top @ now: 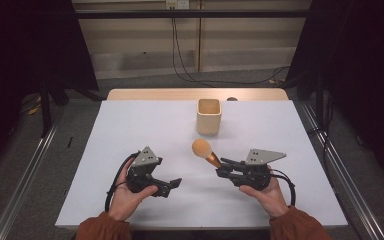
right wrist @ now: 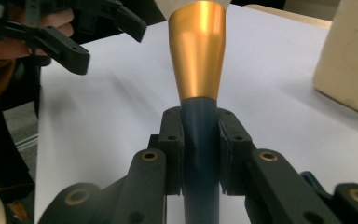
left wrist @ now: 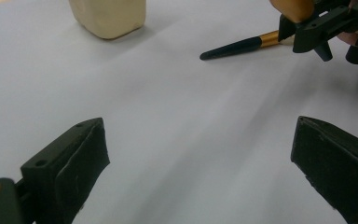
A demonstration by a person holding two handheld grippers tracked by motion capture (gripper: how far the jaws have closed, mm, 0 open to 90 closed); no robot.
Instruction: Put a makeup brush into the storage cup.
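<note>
Gold-collared brush [top: 205, 151] pinched at dark handle by right gripper [top: 223, 169], held above desk [top: 130, 130] near cream cup [top: 209, 116]. Left gripper [top: 172, 184] spread, idle. Risk: handle twisting in narrow pinch, bristle head missing cup mouth, tipping cup.

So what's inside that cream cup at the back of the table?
The cream cup looks empty near its rim from the high view, showing only pale inner walls. Its bottom is hidden by the front wall, so something small lying there can't be ruled out.
</note>
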